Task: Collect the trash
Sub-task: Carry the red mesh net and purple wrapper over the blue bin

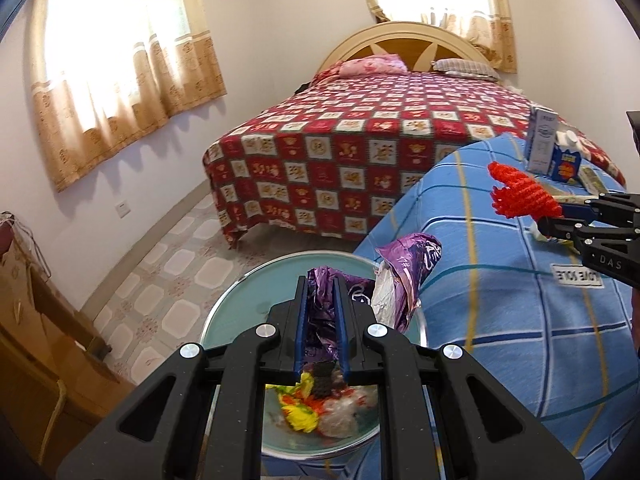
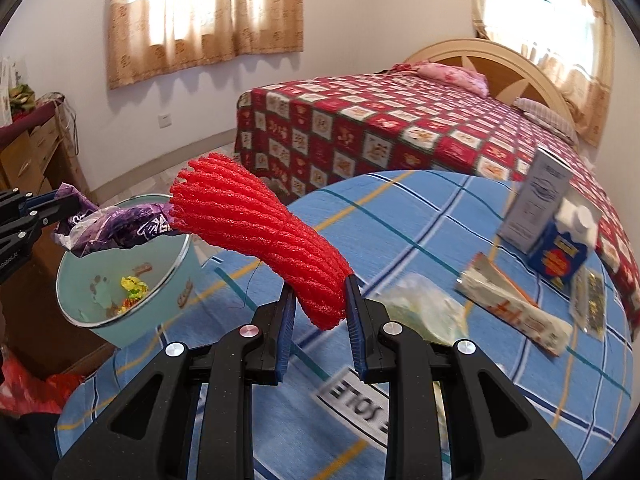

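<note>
My left gripper [image 1: 321,280] is shut on a crumpled purple foil wrapper [image 1: 404,276] and holds it over the pale green trash bin [image 1: 240,304]. The bin holds yellow and orange scraps [image 1: 304,412]. In the right wrist view the bin [image 2: 100,280] stands left of the table, with the wrapper [image 2: 116,228] above its rim. My right gripper [image 2: 320,284] is shut on a red foam net sleeve [image 2: 256,224], held above the blue checked tablecloth [image 2: 400,232]. The sleeve also shows in the left wrist view [image 1: 524,194].
On the table lie a clear plastic bag [image 2: 420,304], a long white wrapper [image 2: 516,312], a grey carton [image 2: 536,200], a blue box [image 2: 560,256] and a small packet [image 2: 588,300]. A bed with a red checked cover [image 2: 400,128] stands behind. A wooden dresser [image 2: 36,152] is at the left.
</note>
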{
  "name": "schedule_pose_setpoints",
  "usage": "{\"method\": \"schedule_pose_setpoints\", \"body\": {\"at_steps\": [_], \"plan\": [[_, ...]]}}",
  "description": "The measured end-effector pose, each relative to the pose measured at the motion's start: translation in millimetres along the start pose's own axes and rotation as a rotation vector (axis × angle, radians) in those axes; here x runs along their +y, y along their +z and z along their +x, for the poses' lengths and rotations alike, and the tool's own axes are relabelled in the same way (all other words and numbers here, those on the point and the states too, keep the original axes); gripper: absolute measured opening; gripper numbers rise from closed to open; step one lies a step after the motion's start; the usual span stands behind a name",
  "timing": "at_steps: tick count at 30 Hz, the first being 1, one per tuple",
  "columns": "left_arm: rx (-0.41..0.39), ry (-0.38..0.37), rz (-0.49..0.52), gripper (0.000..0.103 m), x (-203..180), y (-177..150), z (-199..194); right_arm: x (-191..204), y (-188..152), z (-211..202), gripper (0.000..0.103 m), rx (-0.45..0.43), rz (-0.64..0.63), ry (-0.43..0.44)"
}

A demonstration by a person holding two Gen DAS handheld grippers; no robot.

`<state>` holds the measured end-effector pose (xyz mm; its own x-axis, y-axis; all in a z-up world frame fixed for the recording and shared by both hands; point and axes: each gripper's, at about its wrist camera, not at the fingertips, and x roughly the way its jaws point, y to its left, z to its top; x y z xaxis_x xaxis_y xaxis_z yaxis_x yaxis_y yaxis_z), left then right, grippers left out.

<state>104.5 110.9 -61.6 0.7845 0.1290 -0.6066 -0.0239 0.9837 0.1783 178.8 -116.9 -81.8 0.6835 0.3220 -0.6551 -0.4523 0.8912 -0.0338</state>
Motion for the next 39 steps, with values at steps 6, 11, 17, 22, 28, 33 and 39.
{"method": "schedule_pose_setpoints", "body": {"at_steps": [6,11,17,22,28,33,39], "plan": [[0.022,0.038,-0.014,0.012,18.9,-10.4,0.1,20.8,7.0,10.7,0.025,0.009,-0.042,0.028],[0.037,0.055,-0.022,0.013,30.2,-18.2,0.2,33.0,10.6,15.4,0.025,0.012,-0.065,0.041],[0.052,0.075,-0.039,0.013,44.1,-28.0,0.3,52.0,16.8,21.7,0.025,0.019,-0.105,0.057],[0.060,0.087,-0.057,0.013,54.7,-32.5,1.0,66.3,19.6,28.3,0.025,0.031,-0.135,0.067],[0.066,0.096,-0.076,0.013,65.5,-35.2,2.2,81.6,23.8,33.8,0.025,0.038,-0.165,0.079],[0.070,0.102,-0.089,0.013,71.7,-36.9,3.7,90.6,25.7,37.9,0.025,0.045,-0.183,0.088],[0.076,0.102,-0.096,0.013,74.1,-38.9,5.5,98.6,27.3,40.1,0.025,0.049,-0.200,0.095]]}}
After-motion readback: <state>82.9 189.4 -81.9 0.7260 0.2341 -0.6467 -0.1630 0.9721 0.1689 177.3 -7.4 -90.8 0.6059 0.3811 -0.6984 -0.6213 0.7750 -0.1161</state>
